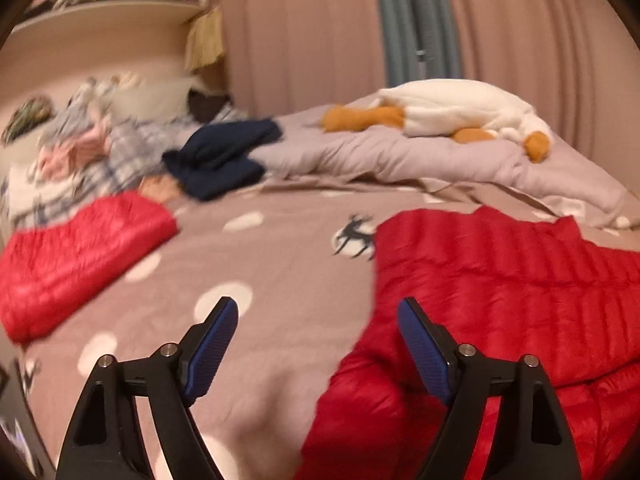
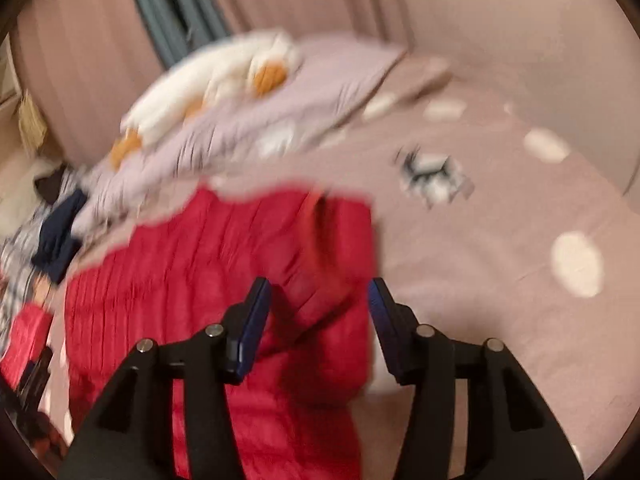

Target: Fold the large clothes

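Left wrist view: left hand-held gripper (image 1: 318,312) spread wide, nothing between the blue pads (image 1: 212,350). It hovers over the bed (image 1: 256,280), angled forward and down. Red down jacket (image 1: 500,304) lies flat on the bed to the right; its near-left sleeve edge sits under the right-side pad. Bare dotted sheet between the fingers and off to the left, up to a second red padded piece (image 1: 80,256) lying well apart from the jacket. Farther back: navy garment (image 1: 224,160), plaid clothes pile (image 1: 80,152), lilac duvet (image 1: 400,152) with a white goose plush (image 1: 460,110) on top. Curtain (image 1: 304,28) behind the bed, shelf (image 1: 108,12) at top left.

Right wrist view: heavy motion blur. Right hand-held gripper (image 2: 320,292) also spread, empty, pointing down over the jacket's (image 2: 208,272) right edge; left-side pad over red fabric, right-side pad over sheet. This view shows the jacket's far and right edges and open bed (image 2: 500,240) to the right, which the left view cuts off. Duvet (image 2: 260,120) and plush (image 2: 208,76) lie just beyond the jacket's far edge. Whether either gripper touches fabric: cannot tell.
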{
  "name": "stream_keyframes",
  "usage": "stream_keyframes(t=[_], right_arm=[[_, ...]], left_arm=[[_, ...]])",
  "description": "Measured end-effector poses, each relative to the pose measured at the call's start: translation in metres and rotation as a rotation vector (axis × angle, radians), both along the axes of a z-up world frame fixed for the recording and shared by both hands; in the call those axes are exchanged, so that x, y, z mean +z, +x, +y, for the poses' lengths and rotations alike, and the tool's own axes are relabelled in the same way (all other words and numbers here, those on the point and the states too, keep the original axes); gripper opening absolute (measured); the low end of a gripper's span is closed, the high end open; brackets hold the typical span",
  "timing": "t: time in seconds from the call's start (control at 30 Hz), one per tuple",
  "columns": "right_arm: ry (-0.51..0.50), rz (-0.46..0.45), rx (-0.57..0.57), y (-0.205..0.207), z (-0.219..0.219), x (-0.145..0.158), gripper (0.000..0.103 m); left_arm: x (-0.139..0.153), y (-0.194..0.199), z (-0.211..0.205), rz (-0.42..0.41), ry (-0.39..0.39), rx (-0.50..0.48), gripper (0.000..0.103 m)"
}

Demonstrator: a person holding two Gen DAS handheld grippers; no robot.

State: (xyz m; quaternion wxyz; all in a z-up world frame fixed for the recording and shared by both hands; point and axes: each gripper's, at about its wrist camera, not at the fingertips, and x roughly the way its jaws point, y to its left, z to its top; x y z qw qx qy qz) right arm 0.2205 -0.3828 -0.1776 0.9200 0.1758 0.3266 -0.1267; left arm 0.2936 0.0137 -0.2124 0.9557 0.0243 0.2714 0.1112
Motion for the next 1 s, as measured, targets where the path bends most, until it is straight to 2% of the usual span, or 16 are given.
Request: stream_keyframes(t=[0.03, 0.07, 0.13, 0.17, 0.2, 0.27, 0.37, 0.43, 0.5, 0.57, 0.6, 0.67, 0.73, 0.8, 1.0], right_arm=[[-0.004, -0.019, 0.013, 0.0, 0.001, 0.003, 0.045], [-0.002, -0.016, 0.049, 0.003, 0.005, 0.002, 0.033], [-0.023, 0.033, 0.079, 0.011, 0.01, -0.008, 0.019], [-0.04, 0.086, 0.087, 0.015, 0.013, -0.022, 0.019], [-0.05, 0.133, 0.097, 0.022, 0.016, -0.037, 0.019], [-0.07, 0.186, 0.121, 0.029, 0.017, -0.059, 0.019], [-0.128, 0.181, 0.123, 0.027, 0.021, -0.054, 0.018], [-0.146, 0.121, 0.123, 0.02, 0.023, -0.039, 0.018], [-0.115, 0.062, 0.141, 0.014, 0.022, -0.027, 0.019], [-0.083, 0.063, 0.145, 0.015, 0.022, -0.029, 0.019], [-0.079, 0.072, 0.142, 0.016, 0.022, -0.033, 0.019], [-0.065, 0.129, 0.137, 0.026, 0.023, -0.05, 0.018], [-0.045, 0.167, 0.148, 0.032, 0.024, -0.065, 0.018], [-0.038, 0.157, 0.155, 0.034, 0.022, -0.07, 0.018], [0.014, 0.14, 0.169, 0.033, 0.016, -0.075, 0.018]], left_arm=[[-0.003, 0.005, -0.005, 0.021, 0.009, -0.02, 0.071], [-0.008, 0.008, -0.008, 0.041, 0.009, -0.036, 0.064], [-0.024, 0.02, -0.013, 0.113, -0.014, -0.097, 0.057], [-0.033, 0.027, -0.015, 0.158, -0.032, -0.122, 0.047], [-0.045, 0.036, -0.016, 0.219, -0.055, -0.144, 0.044], [-0.055, 0.043, -0.014, 0.265, -0.089, -0.155, 0.043], [-0.043, 0.035, -0.005, 0.217, -0.136, -0.145, 0.034], [-0.031, 0.026, -0.002, 0.177, -0.177, -0.164, 0.031], [-0.023, 0.018, -0.004, 0.141, -0.228, -0.218, 0.027], [-0.025, 0.017, -0.014, 0.13, -0.209, -0.247, 0.023], [-0.031, 0.019, -0.022, 0.15, -0.185, -0.267, 0.021], [-0.046, 0.029, -0.028, 0.216, -0.187, -0.299, 0.015], [-0.059, 0.04, -0.03, 0.27, -0.207, -0.312, 0.015], [-0.058, 0.041, -0.028, 0.271, -0.23, -0.317, 0.015], [-0.061, 0.048, -0.03, 0.296, -0.226, -0.321, 0.015]])
